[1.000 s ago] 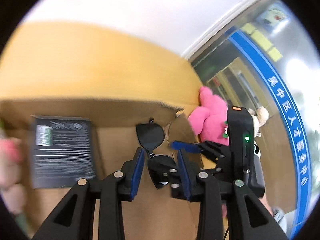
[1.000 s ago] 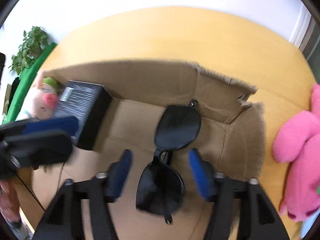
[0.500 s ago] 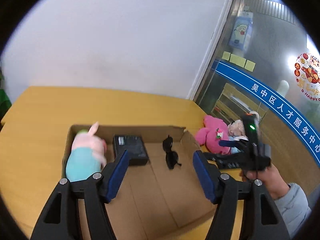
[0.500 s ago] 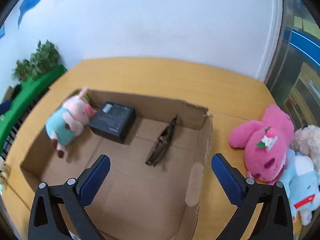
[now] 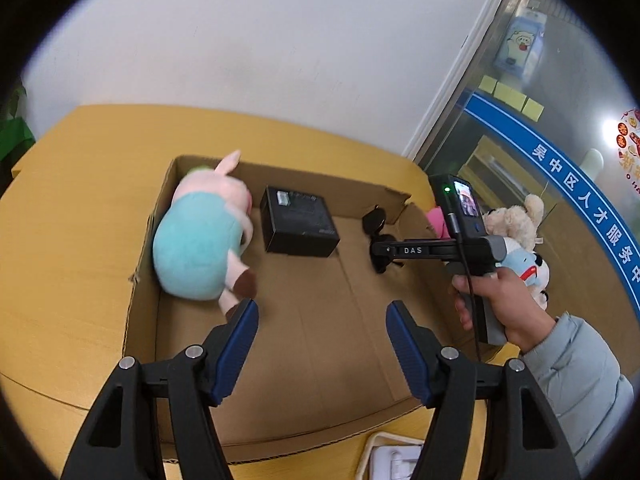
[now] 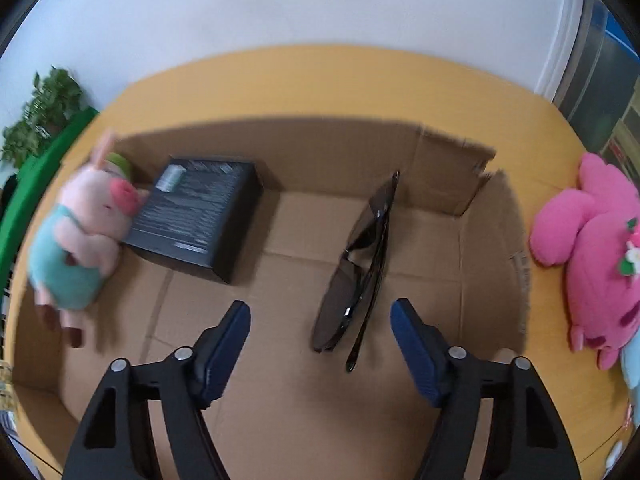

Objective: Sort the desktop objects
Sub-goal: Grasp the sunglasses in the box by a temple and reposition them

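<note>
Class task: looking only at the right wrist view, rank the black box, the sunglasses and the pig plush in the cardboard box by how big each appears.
1. black box
2. pig plush, a close second; blur makes this unsure
3. sunglasses, thinnest, seen nearly edge-on

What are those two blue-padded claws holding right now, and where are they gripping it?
Nothing. The left gripper is open and empty; the right gripper's jaws are closing, without touching the black sunglasses lying in the cardboard box.

Bright, even indoor light with soft shadows inside the cardboard box (image 6: 472, 208). Heavy fisheye bending and black corners throughout. Motion blur in the right wrist view, worst on the pig plush (image 6: 80, 240); glare off the glass door (image 5: 560, 128).
</note>
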Tool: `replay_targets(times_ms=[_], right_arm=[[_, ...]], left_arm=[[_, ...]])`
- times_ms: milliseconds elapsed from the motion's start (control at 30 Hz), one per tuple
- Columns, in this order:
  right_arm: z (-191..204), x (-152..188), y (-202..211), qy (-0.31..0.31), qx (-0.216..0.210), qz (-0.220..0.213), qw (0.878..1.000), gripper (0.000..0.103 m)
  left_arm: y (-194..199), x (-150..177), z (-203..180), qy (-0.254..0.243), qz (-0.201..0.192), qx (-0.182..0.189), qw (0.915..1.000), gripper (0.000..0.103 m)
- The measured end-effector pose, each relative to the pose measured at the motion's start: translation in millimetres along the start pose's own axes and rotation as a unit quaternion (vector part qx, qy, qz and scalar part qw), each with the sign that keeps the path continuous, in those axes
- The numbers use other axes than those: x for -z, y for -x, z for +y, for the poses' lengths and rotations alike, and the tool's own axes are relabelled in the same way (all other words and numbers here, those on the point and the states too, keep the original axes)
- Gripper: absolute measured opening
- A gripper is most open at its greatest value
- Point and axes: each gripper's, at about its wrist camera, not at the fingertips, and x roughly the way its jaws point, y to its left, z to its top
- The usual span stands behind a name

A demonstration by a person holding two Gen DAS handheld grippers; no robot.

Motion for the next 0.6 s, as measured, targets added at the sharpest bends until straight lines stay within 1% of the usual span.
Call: replay_targets(times_ms=[33,67,133,233,333,433,500,533,567,600], right_arm=[[-1,1,-7,0.002,0.004,0.006,1.0,0.059],[-2,1,-12,0.001,0.001,0.01,1.0,0.052],[-8,2,-20,-0.011,-0.023,0.018,0.999,0.02],[-19,7,-28,-0.03,-0.055,0.024,0.998,0.011],[-37,13,-33,-0.064,-0.093,0.021,0.993,0.01],[-50,19,-32,-0.084,-0.117,0.016,0.989,0.007],[-55,22,-30,-0.099,-0.162,0.011,0.982,0.006],[-59,23,-29,-0.111,-0.193,0.008,0.975,0.006],[-63,25,-28,-0.128,-0.227,0.006,0.965,0.006],[-66,26,-29,-0.138,-0.244,0.005,0.96,0.006]], left_arm=[[-3,1,3,0.003,0.003,0.003,1.0,0.066],[-5,2,6,0.006,0.005,0.007,0.9999,0.066],[-12,4,10,0.011,0.01,0.01,0.9998,0.066],[-20,7,15,0.017,0.019,0.012,0.9996,0.066],[-25,8,19,0.023,0.023,0.017,0.9993,0.066],[-26,7,21,0.028,0.021,0.022,0.9991,0.066],[-26,7,22,0.03,0.021,0.026,0.999,0.066],[-27,6,23,0.031,0.02,0.028,0.9989,0.066],[-27,6,22,0.032,0.019,0.029,0.9989,0.066],[-26,6,22,0.033,0.018,0.03,0.9988,0.066]])
